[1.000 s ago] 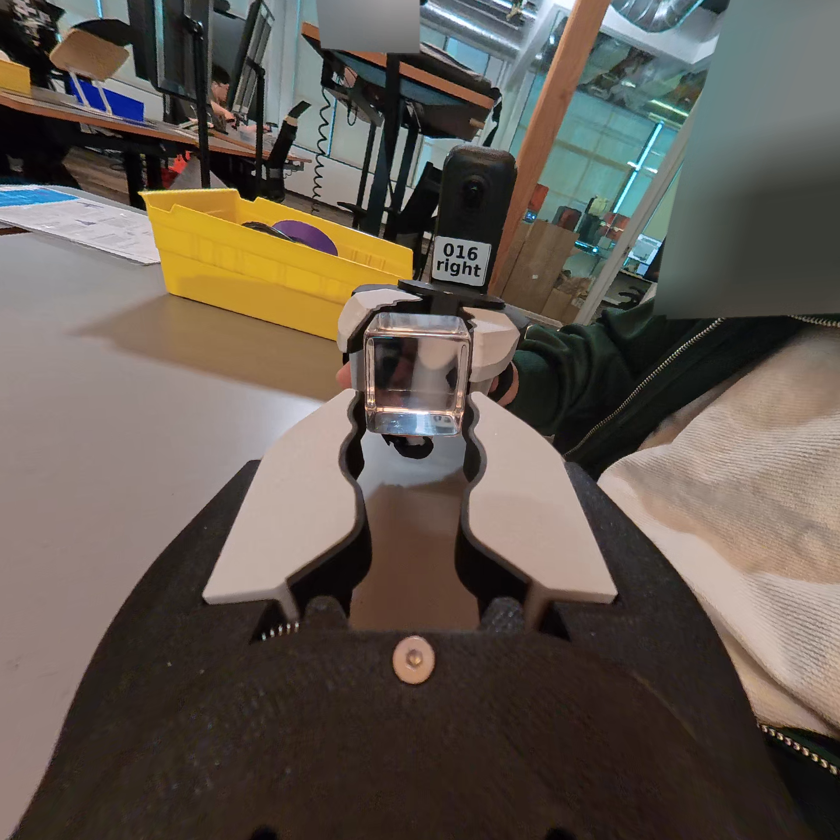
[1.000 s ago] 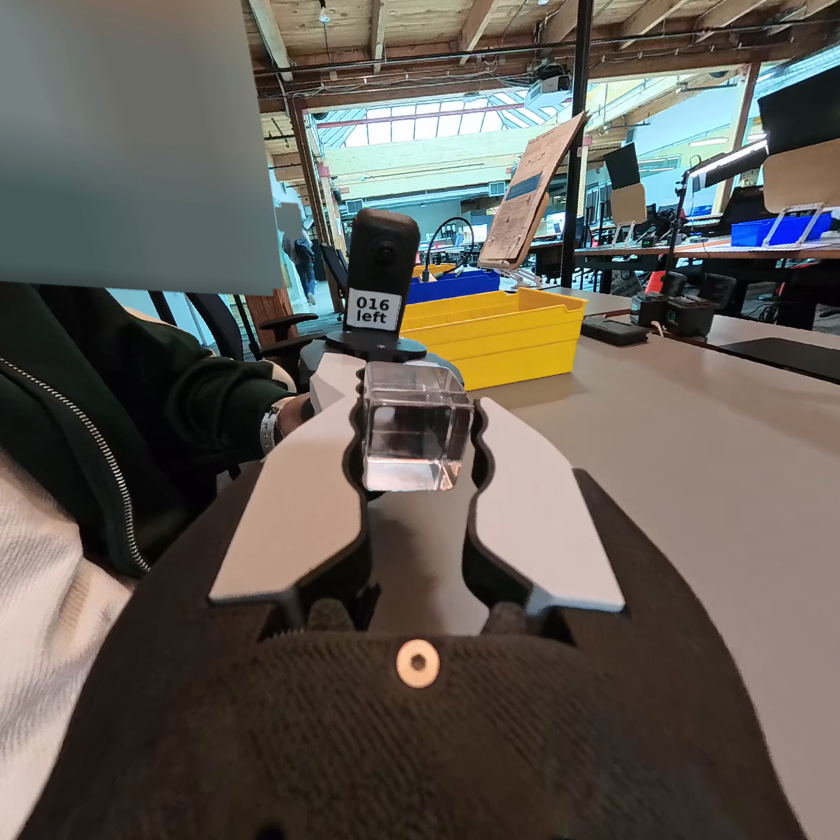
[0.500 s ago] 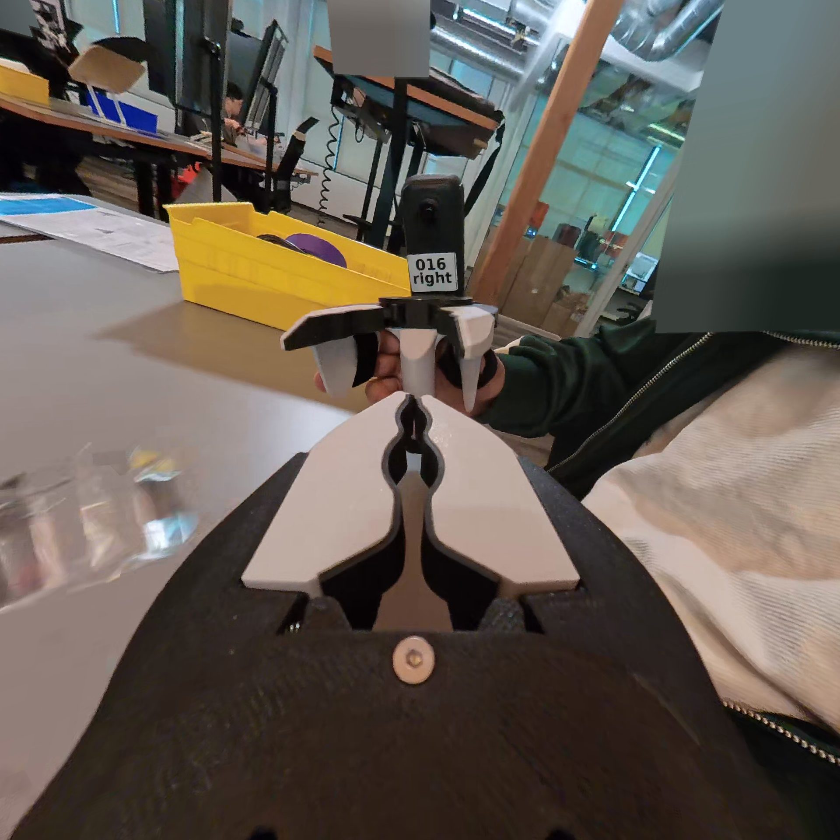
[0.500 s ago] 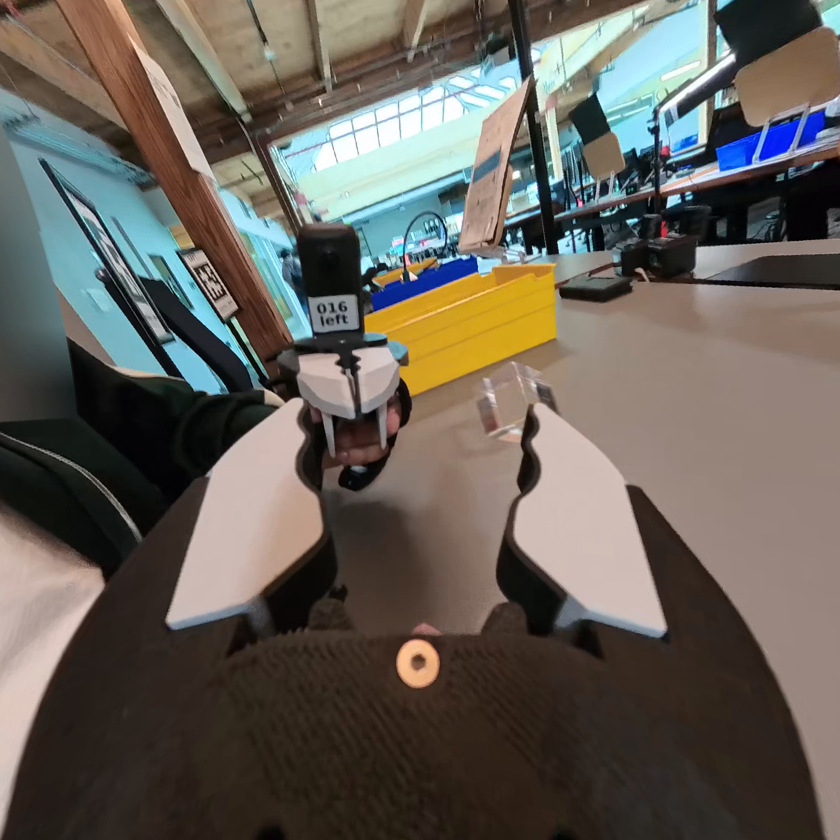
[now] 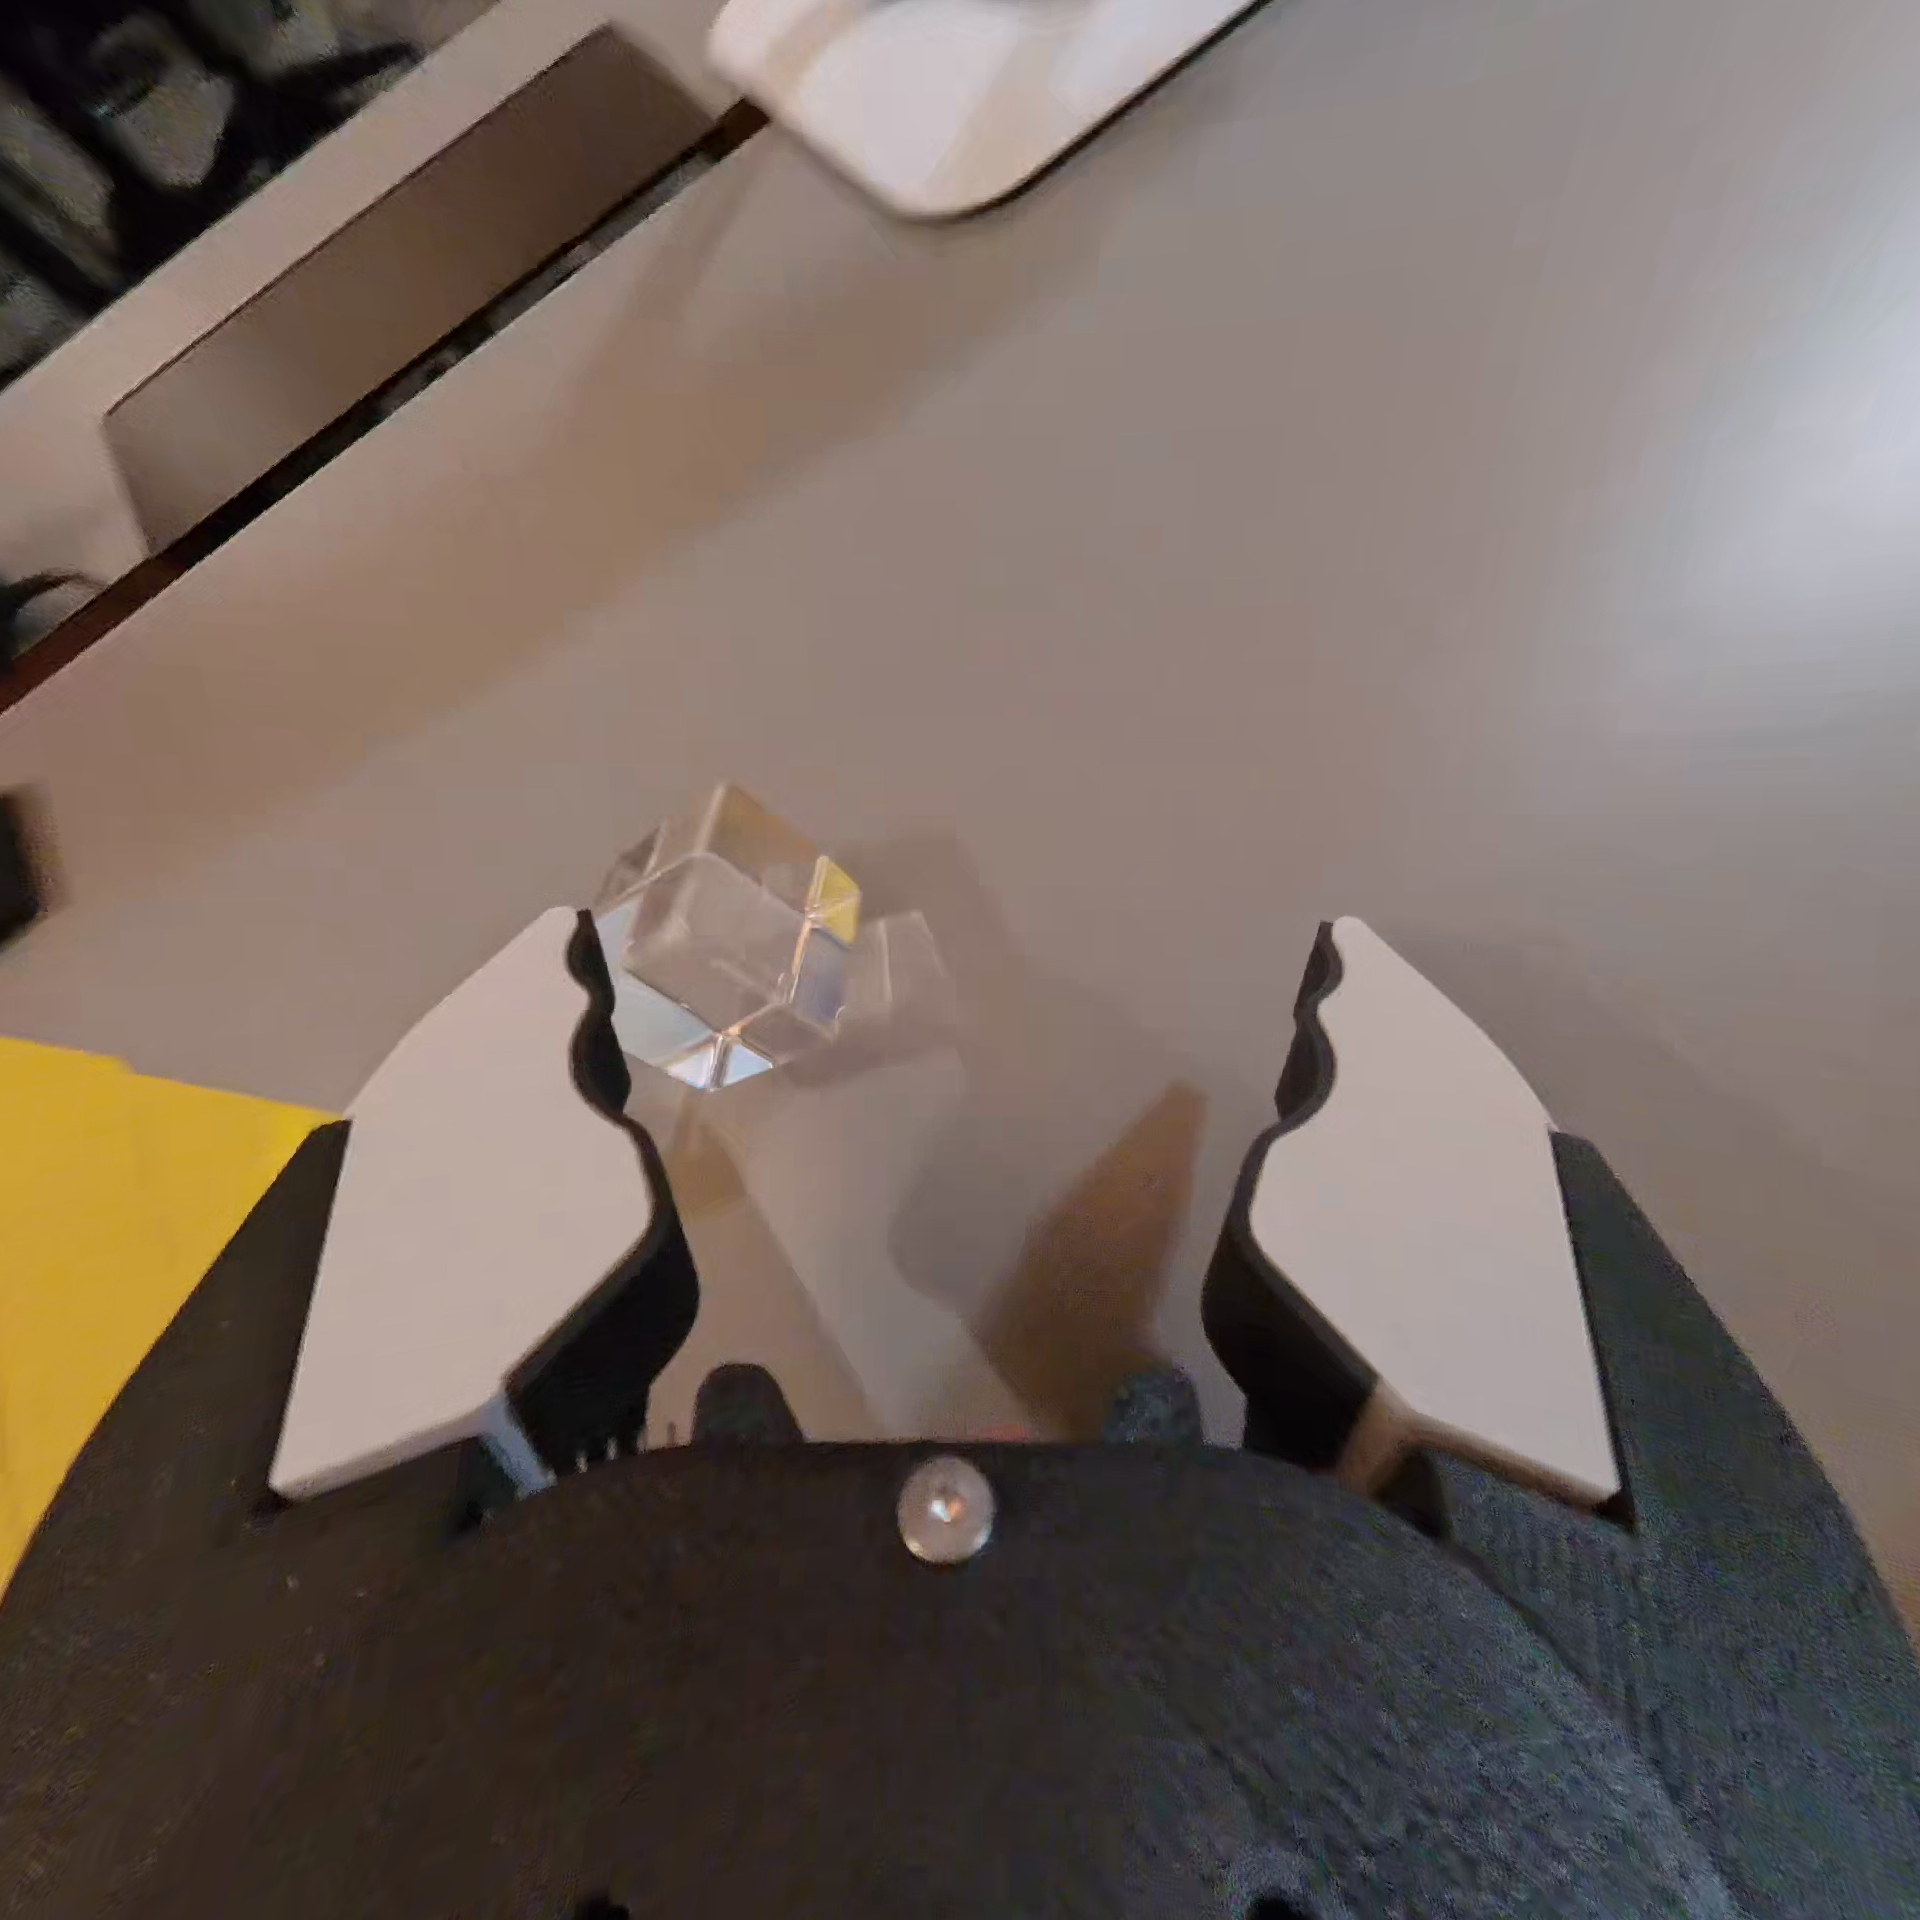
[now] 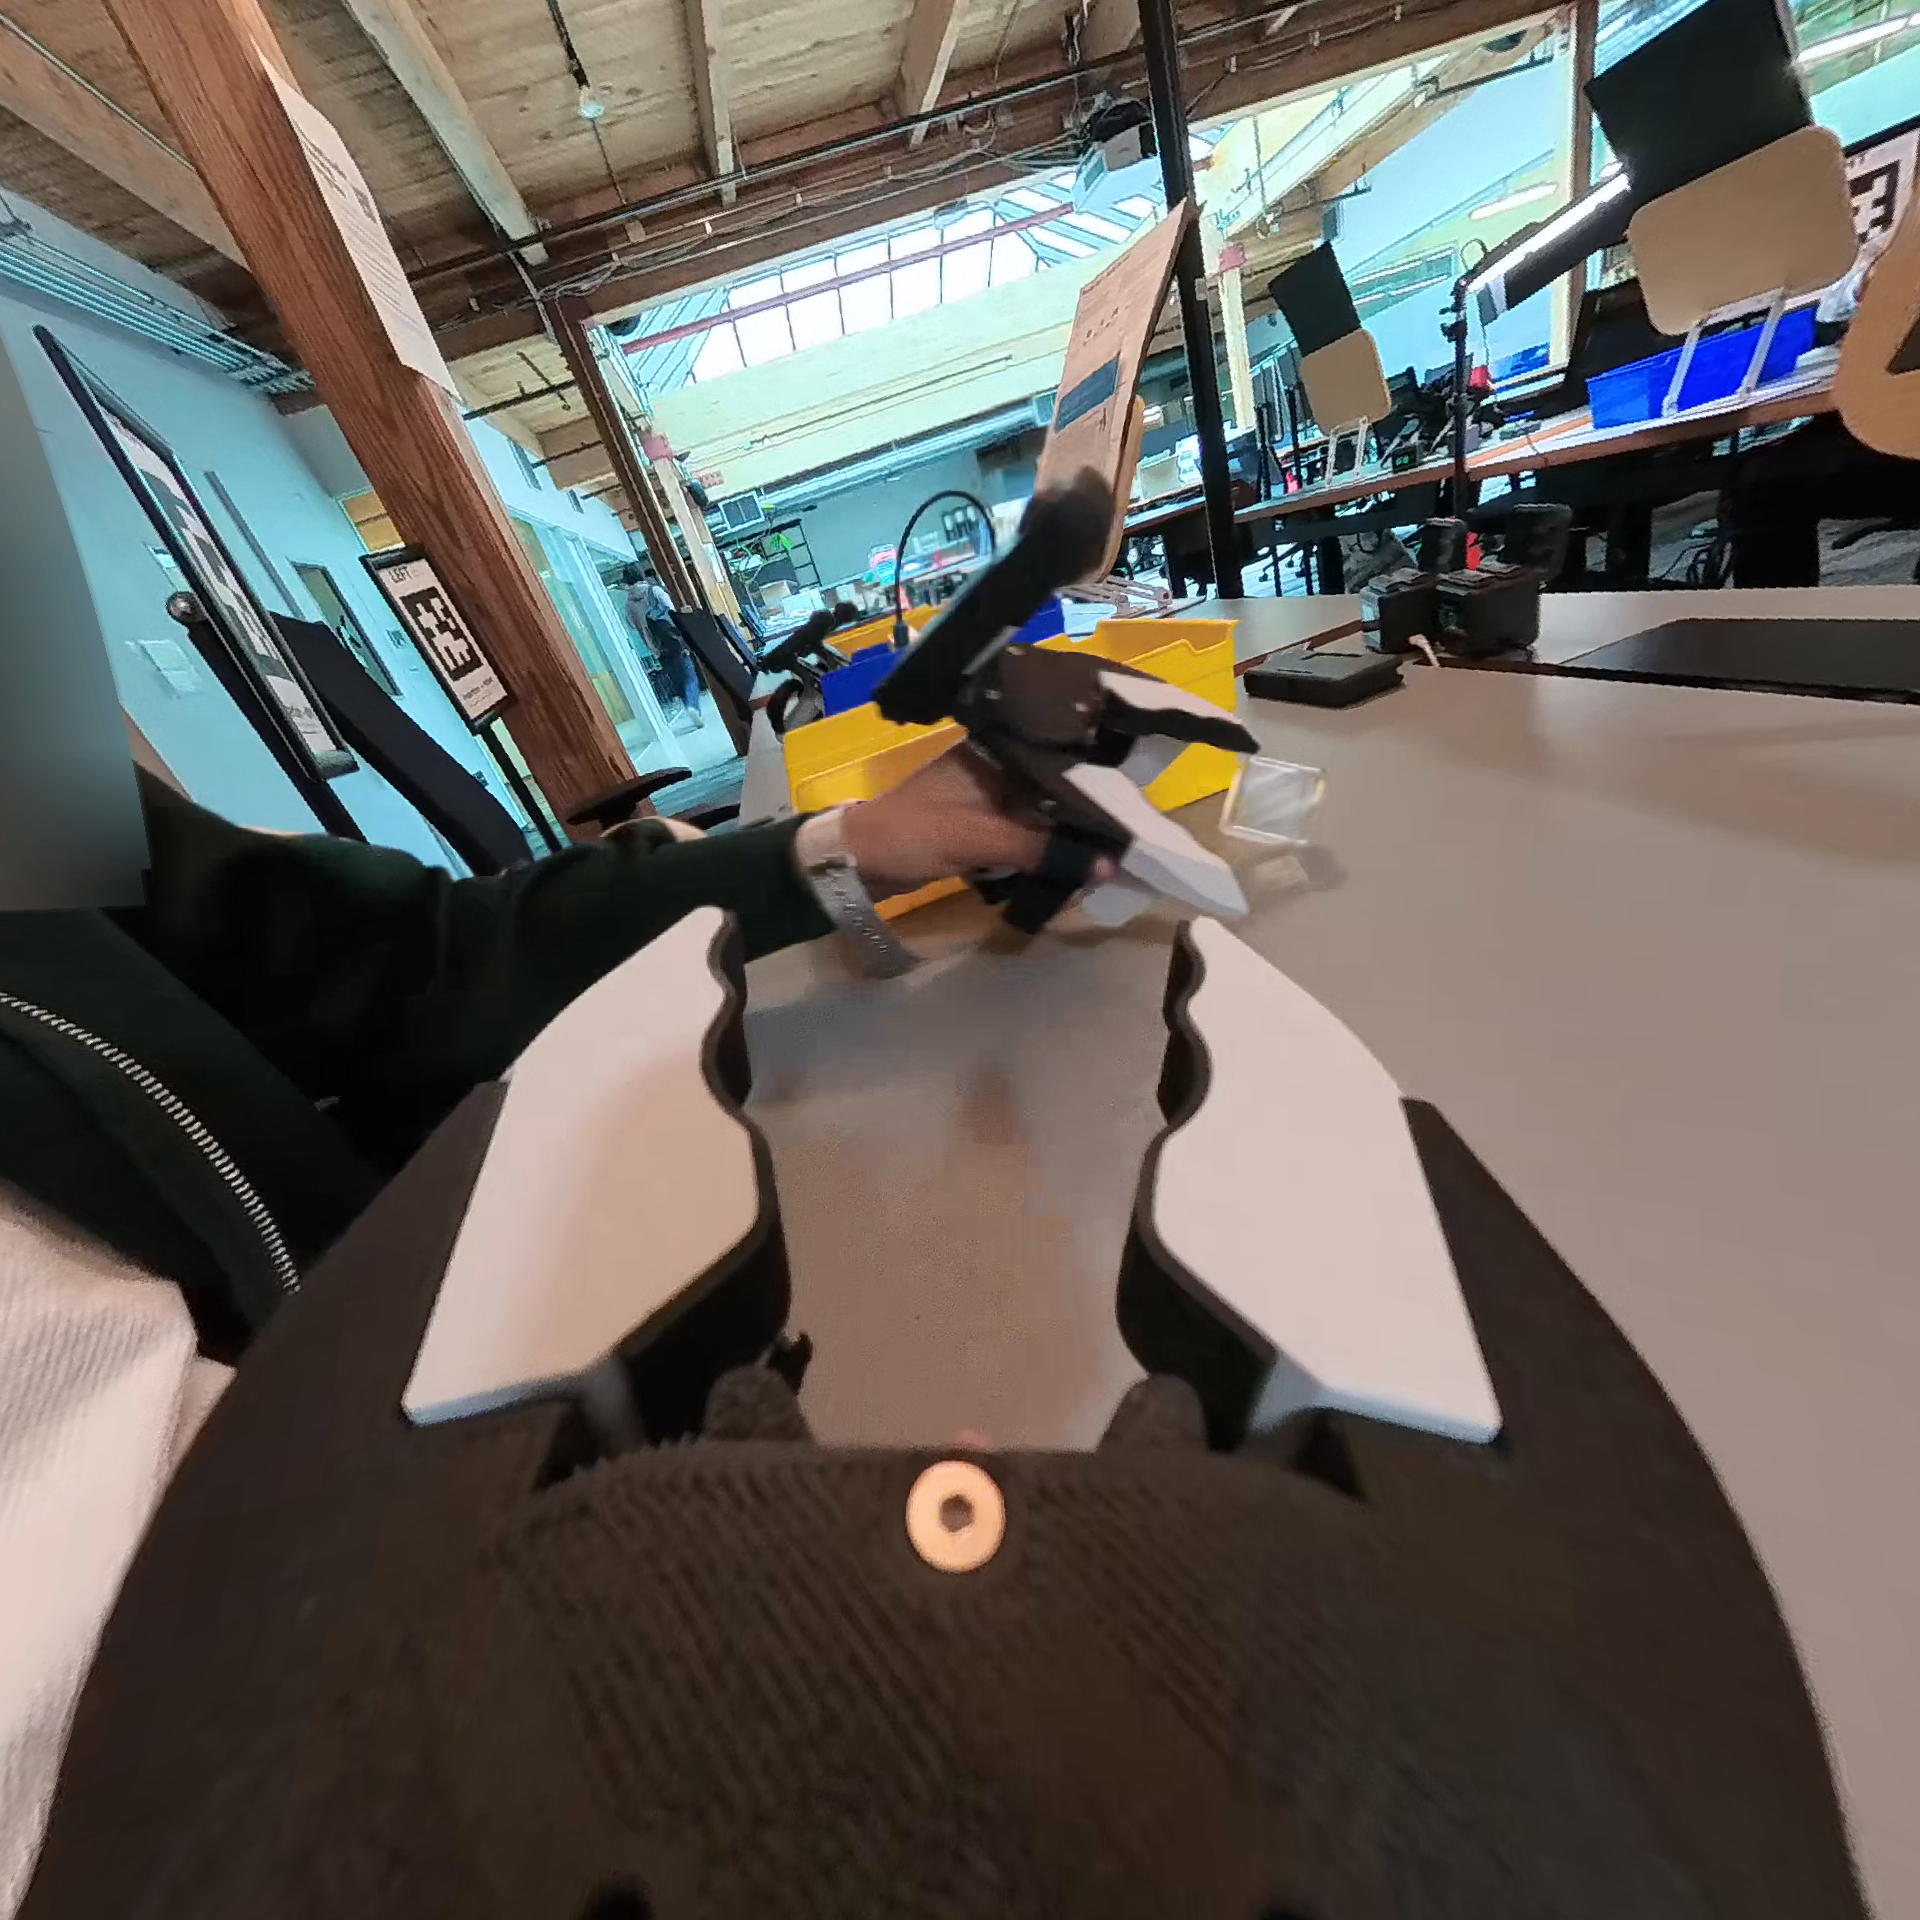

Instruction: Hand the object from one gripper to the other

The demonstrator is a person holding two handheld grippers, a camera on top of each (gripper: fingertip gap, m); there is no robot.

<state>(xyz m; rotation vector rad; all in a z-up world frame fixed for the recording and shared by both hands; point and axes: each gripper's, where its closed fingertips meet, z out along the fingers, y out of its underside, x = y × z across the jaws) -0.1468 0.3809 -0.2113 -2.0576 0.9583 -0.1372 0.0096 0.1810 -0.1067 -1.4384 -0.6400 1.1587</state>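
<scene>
A clear glass-like cube (image 5: 727, 956) is on the grey table (image 5: 1299, 520), tilted on a corner and slightly blurred. My left gripper (image 5: 951, 925) is open and empty, pointing down at the table; the cube is just past its left fingertip (image 5: 540, 956), not between the jaws. In the right wrist view the left gripper (image 6: 1242, 823) is tilted down, with the cube (image 6: 1276, 798) at its tips. My right gripper (image 6: 951, 930) is open and empty, held low over the table, well back from the cube.
A yellow bin (image 6: 862, 748) stands behind the left gripper; its corner shows in the left wrist view (image 5: 114, 1195). A white flat sheet (image 5: 935, 94) lies farther off. Black devices (image 6: 1325, 675) sit at the back. The person's dark sleeve (image 6: 468, 935) reaches in from the left.
The cube, gripped between both grippers a second ago, fell onto the table. The right gripper opened. The left gripper shut empty, then opened and swung down over the cube.
</scene>
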